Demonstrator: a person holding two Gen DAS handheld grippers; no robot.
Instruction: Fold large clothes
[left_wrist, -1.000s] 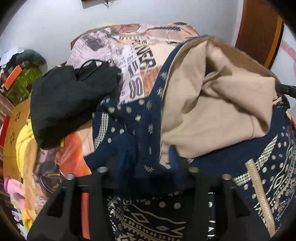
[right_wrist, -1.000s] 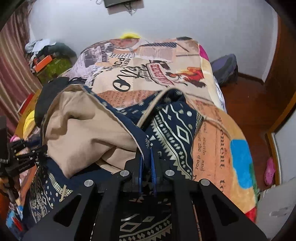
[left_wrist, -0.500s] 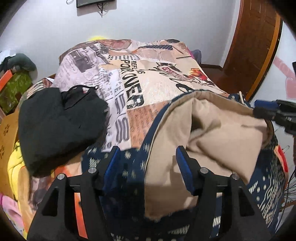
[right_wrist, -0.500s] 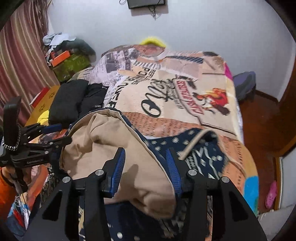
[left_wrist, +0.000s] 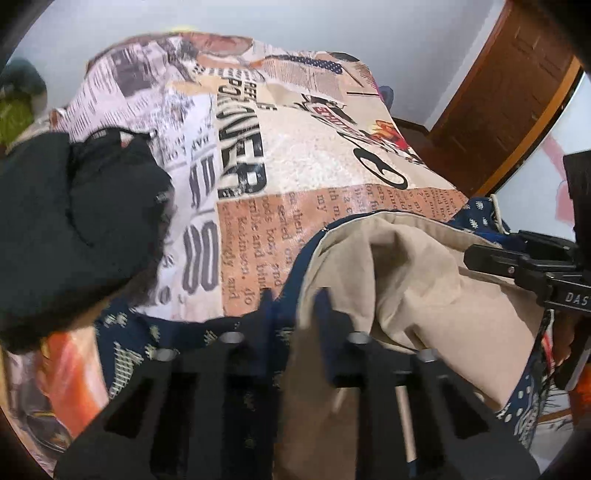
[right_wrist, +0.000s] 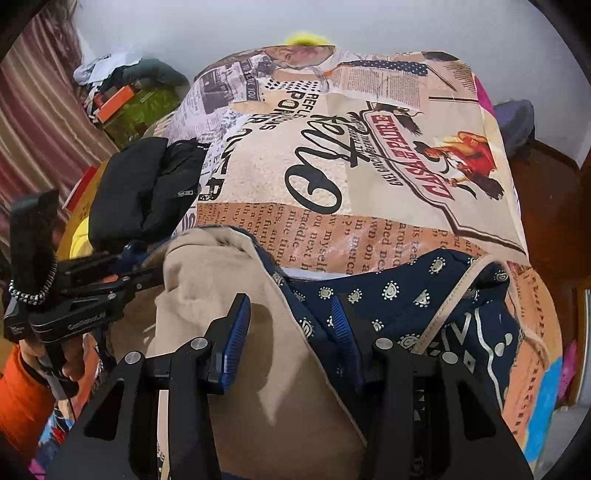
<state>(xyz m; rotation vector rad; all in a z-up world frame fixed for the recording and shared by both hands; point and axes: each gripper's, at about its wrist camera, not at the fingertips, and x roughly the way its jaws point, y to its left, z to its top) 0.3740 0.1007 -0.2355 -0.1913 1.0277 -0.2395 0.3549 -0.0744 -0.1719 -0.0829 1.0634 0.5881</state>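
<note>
Bedspread (right_wrist: 369, 177) lettering "POWER", claw (left_wrist: 546, 273) marked "DAS"

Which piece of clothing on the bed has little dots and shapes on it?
The navy garment with the tan lining, lying between both claws. The black one is plain.

Soft even light; fisheye-bent edges; left wrist view motion-blurred.

Left gripper (left_wrist: 293, 308) fingertips smeared by motion blur; contact with the navy garment (left_wrist: 406, 280) perhaps, not readable. Garment's lower part cut off by the frame bottom. Black clothing pile (left_wrist: 70, 229) cropped at left edge.
</note>
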